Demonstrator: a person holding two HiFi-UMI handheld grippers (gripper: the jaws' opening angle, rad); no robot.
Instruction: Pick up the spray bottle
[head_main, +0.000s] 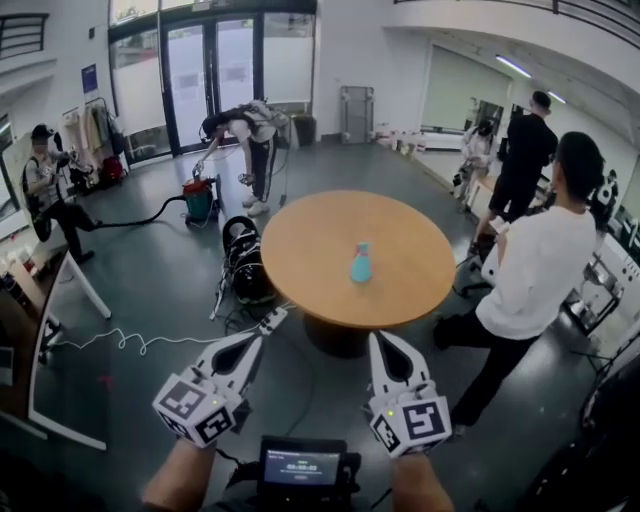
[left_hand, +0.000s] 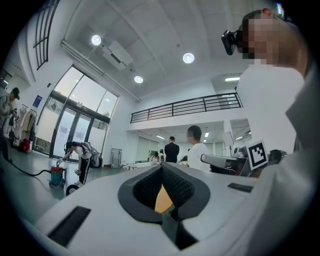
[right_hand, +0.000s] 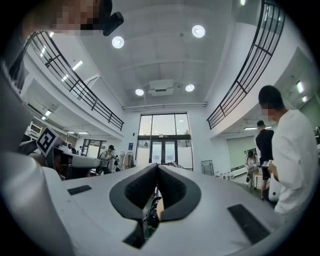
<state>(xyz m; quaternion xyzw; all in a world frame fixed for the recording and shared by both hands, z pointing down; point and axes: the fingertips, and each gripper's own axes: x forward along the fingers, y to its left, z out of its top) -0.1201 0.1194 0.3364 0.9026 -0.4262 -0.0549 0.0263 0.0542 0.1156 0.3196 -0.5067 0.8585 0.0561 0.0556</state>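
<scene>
Both clenched shut with nothing in them: my left gripper (head_main: 271, 319) and right gripper (head_main: 381, 342) sit just short of the desk (head_main: 300, 240) edge. The spray bottle (head_main: 361, 263) stands upright near the desk's middle, well ahead. The right one's nearer and almost lined up, so I'd go with that.

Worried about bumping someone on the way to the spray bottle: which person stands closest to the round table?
The person in the white shirt and dark trousers, standing at the round table's right edge; everyone else is farther back in the room.
</scene>
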